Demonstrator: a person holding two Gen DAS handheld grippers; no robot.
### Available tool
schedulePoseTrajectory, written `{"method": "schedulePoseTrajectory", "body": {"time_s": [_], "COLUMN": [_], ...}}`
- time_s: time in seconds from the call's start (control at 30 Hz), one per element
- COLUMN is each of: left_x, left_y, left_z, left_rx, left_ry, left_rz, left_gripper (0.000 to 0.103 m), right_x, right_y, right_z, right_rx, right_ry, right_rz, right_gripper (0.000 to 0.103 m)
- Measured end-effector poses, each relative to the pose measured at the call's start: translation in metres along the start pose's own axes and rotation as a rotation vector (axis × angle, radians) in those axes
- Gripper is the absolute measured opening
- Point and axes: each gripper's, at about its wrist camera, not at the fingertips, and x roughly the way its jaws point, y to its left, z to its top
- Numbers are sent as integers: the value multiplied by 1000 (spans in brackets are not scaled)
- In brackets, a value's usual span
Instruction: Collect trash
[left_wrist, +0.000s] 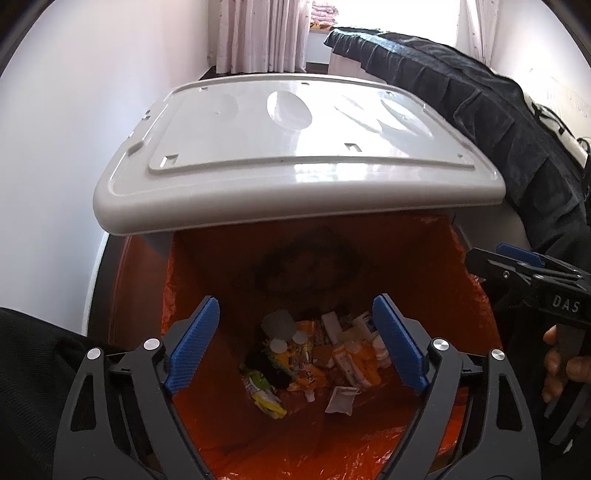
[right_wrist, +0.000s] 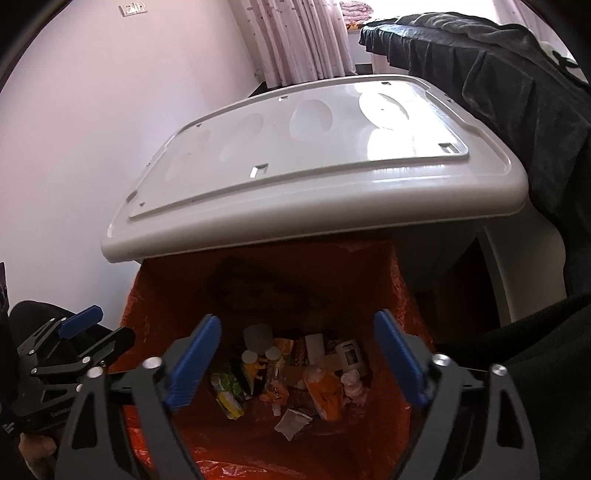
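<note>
Both grippers hang over a bin lined with an orange bag (left_wrist: 413, 266) (right_wrist: 369, 280), its grey lid (left_wrist: 295, 147) (right_wrist: 295, 166) raised behind. At the bottom lies a heap of trash (left_wrist: 317, 362) (right_wrist: 295, 380): yellow and orange wrappers, white caps, small boxes, a white sachet (left_wrist: 341, 400) (right_wrist: 292, 424). My left gripper (left_wrist: 295, 347) stands open with nothing between its blue pads (left_wrist: 194, 347); it also shows at the left edge of the right wrist view (right_wrist: 74, 347). My right gripper (right_wrist: 295, 358) is open and empty too; it appears at the right edge of the left wrist view (left_wrist: 517, 269).
A pale wall (left_wrist: 55, 147) stands to the left of the bin. Dark cloth (left_wrist: 498, 122) (right_wrist: 498, 74) drapes over furniture at the right. Curtains (left_wrist: 262, 33) hang at the back. A hand (left_wrist: 561, 365) holds the right gripper's handle.
</note>
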Motion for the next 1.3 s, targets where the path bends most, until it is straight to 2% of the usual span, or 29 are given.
{"method": "schedulePoseTrajectory", "body": {"time_s": [0.03,0.1,0.23,0.33,0.47,0.63,0.87,1.0,1.13,1.3], "left_x": [-1,-6,-16,-18,-19,-10,18,37,53,67], "left_y": [1,4,11,15,18,14,25,31,40,48], "left_z": [3,13,40,67,98,131,160,171,179,187], "left_rx": [-5,-18,-42,-74,-96,-67,-69,-70,-92,-107], "left_ry": [-6,-24,-78,-101,-176,-214,-171,-134,-110,-93], "left_rz": [-5,-21,-41,-18,-7,31,22,53,7,-1], "left_gripper": [87,88,92,93,93,93,93,93,93,93], "right_x": [-3,-9,-22,-26,-20,-4,24,43,58,73], "right_y": [0,0,-8,-15,-18,-17,-8,-2,2,7], "right_z": [4,14,51,80,109,130,155,169,181,194], "right_rx": [-1,-10,-21,-21,-36,-34,-53,-48,-55,-70], "right_ry": [-13,-42,-108,-148,-170,-173,-165,-141,-133,-125], "right_rz": [0,1,-50,-106,-159,-164,-170,-159,-156,-162], "right_gripper": [98,98,98,98,98,98,98,98,98,98]}}
